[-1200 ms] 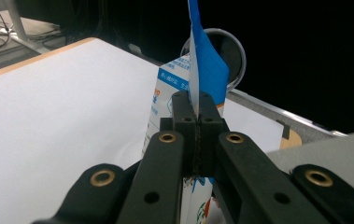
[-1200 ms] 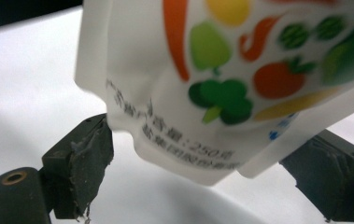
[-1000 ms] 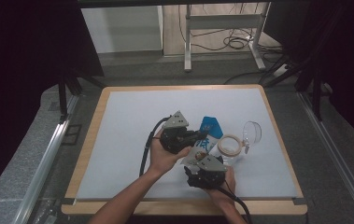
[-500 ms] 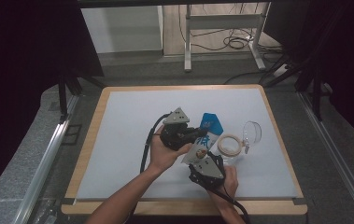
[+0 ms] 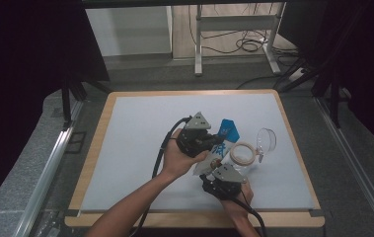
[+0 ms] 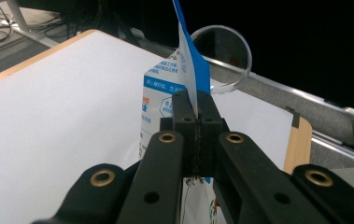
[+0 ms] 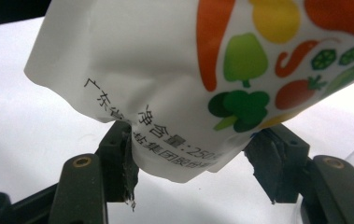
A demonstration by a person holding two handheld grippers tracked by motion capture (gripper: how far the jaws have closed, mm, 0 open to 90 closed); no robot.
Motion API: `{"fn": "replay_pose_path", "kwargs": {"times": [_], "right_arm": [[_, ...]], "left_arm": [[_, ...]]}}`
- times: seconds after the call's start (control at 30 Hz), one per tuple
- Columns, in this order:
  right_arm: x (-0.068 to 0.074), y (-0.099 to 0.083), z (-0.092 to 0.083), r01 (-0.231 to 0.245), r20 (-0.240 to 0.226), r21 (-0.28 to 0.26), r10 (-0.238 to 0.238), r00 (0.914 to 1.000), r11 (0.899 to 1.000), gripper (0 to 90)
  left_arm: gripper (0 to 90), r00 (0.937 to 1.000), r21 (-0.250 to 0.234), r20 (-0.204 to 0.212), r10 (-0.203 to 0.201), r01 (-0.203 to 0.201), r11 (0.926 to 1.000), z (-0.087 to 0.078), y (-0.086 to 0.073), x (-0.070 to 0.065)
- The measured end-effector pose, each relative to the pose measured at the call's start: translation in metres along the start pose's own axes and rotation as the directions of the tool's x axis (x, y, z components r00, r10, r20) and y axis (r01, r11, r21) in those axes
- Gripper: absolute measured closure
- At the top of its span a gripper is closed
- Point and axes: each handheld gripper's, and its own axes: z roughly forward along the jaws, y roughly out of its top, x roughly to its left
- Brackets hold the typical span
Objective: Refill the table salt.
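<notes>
The left tongs [image 6: 196, 109] are clamped on the blue top edge of a printed pouch [image 6: 165, 100], holding it up over the white table [image 5: 125, 138]. The right tongs [image 7: 191, 168] have just been closing around the pouch's lower corner, which hangs between the two pads; the left pad touches it, the right looks just apart. A glass jar [image 5: 266, 139] with a wooden-rimmed lid [image 5: 243, 153] lies just beside.
</notes>
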Motion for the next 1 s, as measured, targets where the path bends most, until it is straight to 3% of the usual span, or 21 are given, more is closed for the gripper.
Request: {"fn": "replay_pose_path", "kwargs": {"times": [0.17,0.57,1.0], "right_arm": [[-0.001,0.001,-0.002,-0.027,-0.018,-0.008,0.027,0.9995,1.000,40.8],[-0.001,-0.002,0.001,-0.080,-0.013,0.015,0.080,0.9967,0.997,41.0],[0.002,-0.005,0.005,-0.090,0.009,0.029,0.090,0.9959,0.996,41.3]], "left_arm": [[90.0,0.9990,0.032,-0.020,0.041,-0.040,0.9987,0.005,0.007,-0.003],[90.0,0.9991,0.078,0.043,0.007,-0.010,0.9969,0.016,0.009,0.010],[90.0,0.9977,0.135,0.068,0.007,-0.017,0.9908,0.025,0.011,0.016]]}}
